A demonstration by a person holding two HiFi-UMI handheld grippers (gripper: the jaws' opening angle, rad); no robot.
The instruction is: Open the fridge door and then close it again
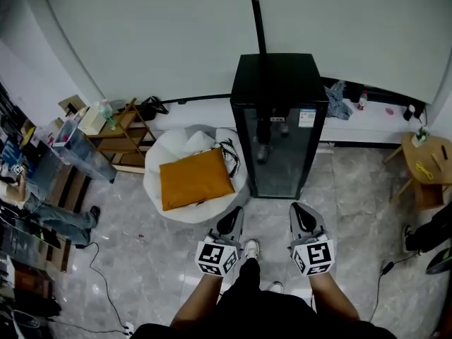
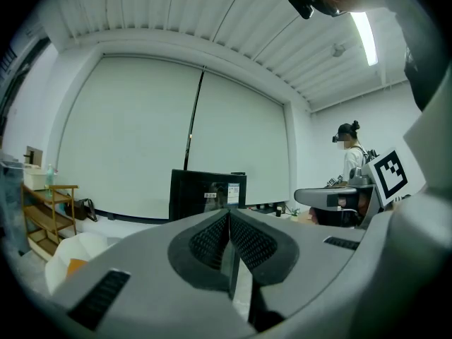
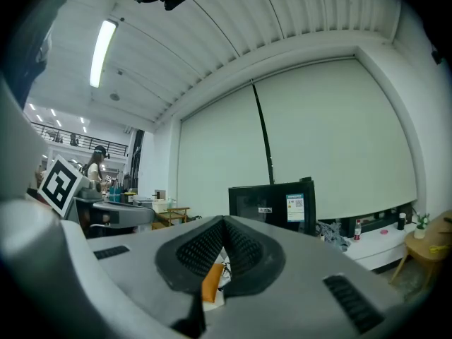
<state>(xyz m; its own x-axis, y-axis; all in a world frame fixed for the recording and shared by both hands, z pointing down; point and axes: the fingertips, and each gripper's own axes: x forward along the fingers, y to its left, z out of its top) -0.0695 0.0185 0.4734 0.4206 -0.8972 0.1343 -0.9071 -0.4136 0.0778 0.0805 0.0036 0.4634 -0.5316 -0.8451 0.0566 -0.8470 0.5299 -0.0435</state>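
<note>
Both the left tongs point(image 1: 231, 221) and the right tongs point(image 1: 304, 217) are pinched shut on nothing. We see the fridge point(image 1: 281, 126) standing upright, door closed, just ahead of them. The right tongs face its door squarely, so we judge them nearer.

Bare floor point(image 1: 272, 209) lies open straight ahead of me, up to the fridge point(image 1: 279, 126). The beanbag point(image 1: 187, 143) with its cushion point(image 1: 194, 180) crowds my left fingers point(image 1: 229, 222), just beside the fridge. To the fridge's right, the floor is free as far as the stool point(image 1: 422, 157).
</note>
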